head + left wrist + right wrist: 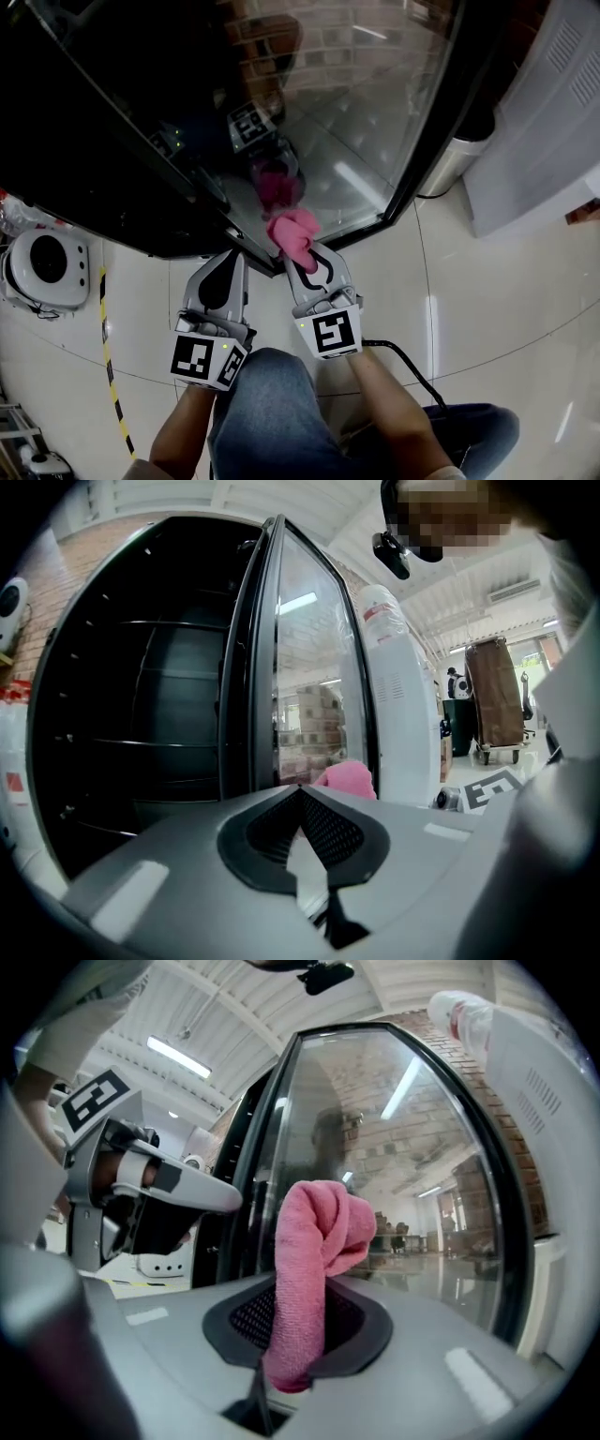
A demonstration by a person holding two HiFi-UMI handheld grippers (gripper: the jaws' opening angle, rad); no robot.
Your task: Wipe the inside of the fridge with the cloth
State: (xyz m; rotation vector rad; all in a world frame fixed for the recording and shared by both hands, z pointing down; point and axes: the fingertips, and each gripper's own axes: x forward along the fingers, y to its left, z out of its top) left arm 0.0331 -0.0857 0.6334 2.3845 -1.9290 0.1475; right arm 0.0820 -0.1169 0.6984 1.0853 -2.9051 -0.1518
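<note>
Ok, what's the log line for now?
left claw: shut, empty | right claw: shut on pink cloth | glass fridge door: open

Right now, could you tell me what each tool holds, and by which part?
Right tool: the cloth, pinched near one end, the rest bunched beyond the tips. Left tool: shut, empty.

Left gripper point(298, 794) fills 6 o'clock: grey shell, black ribbed pads, jaw tips meeting with nothing between them. Just above, toward 5 o'clock of centre, a pink terry cloth point(346, 776) pokes over the shell. Open black fridge cavity with thin wire shelves point(141, 714) spans 9 to 11 o'clock. Black-framed glass fridge door point(305, 677) stands edge-on at centre. Tall white plastic cabinet point(398, 705) behind it at 2 o'clock. Brown wheeled cart point(494, 697) at 3 o'clock.
</note>
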